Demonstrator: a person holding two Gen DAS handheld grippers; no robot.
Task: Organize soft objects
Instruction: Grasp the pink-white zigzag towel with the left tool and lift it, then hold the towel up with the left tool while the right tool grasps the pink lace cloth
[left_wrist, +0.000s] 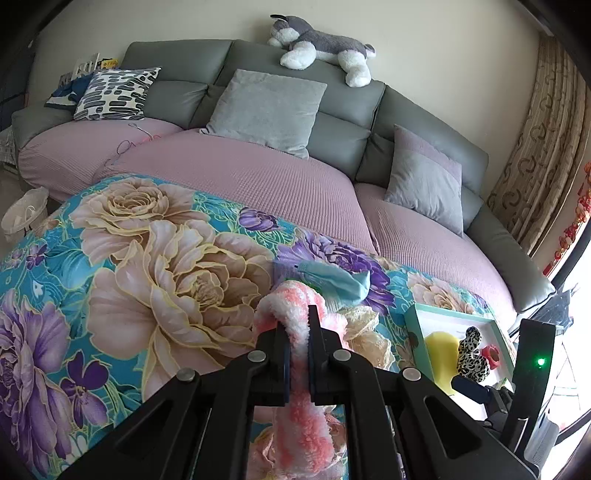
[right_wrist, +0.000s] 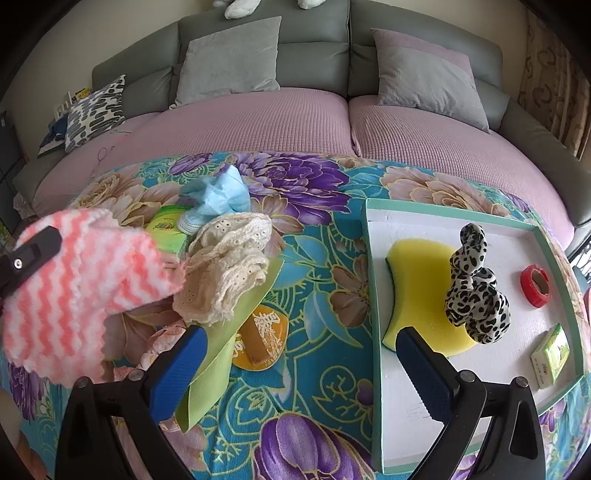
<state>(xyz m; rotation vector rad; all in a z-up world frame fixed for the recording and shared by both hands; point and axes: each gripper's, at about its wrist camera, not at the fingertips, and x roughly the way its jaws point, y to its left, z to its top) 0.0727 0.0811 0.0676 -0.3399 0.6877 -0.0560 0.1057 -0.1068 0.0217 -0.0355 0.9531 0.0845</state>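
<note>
Pink-striped fluffy cloth (left_wrist: 295, 354) is clamped between the left gripper (left_wrist: 298, 332) jaws, lifted for sorting; right gripper (right_wrist: 303, 354) jaws are held spread, nothing between them, beside the tray (right_wrist: 373, 295).

Soft daylight, strong fisheye bend, sharp centre.

Both views are bright and even. In the left wrist view, light comes from the window (left_wrist: 580, 295) at the right edge, blown out to white glare. Shadows are faint and soft. The sofa (left_wrist: 280, 103) curves heavily toward the frame edges, and black vignette fills the corners. The pink cloth (right_wrist: 74, 288) at the left of the right wrist view is close and slightly blurred.
</note>
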